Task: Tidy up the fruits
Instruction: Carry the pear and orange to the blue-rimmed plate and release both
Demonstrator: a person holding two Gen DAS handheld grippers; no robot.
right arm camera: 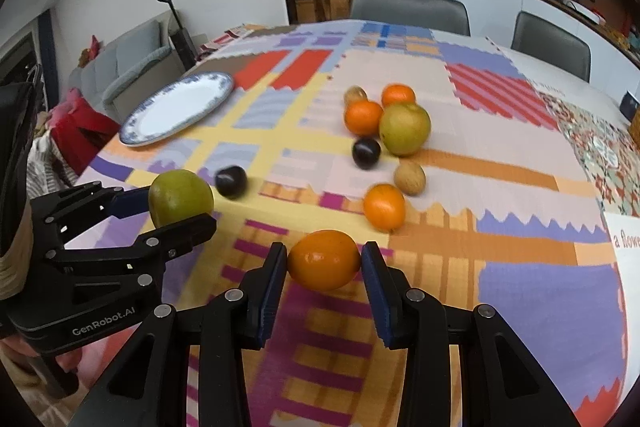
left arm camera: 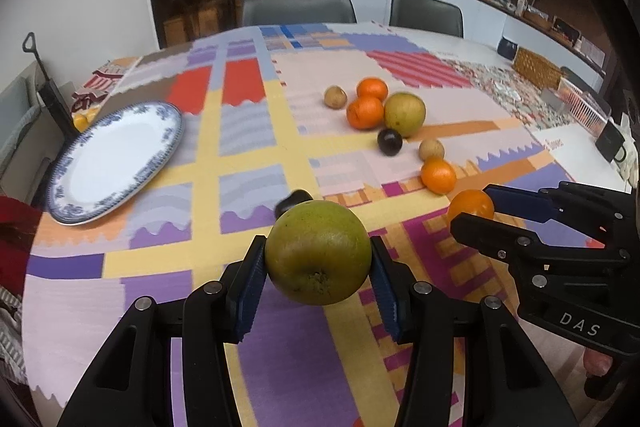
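The blue-rimmed plate holds nothing while the left gripper clamps a green apple, the right gripper clamps an orange, and other fruits lie on the patterned tablecloth.

We see a plate on the table's far left. A bunch of fruit sits well to its right. Near us, the left gripper holds an apple, and to its right the right gripper holds an orange.
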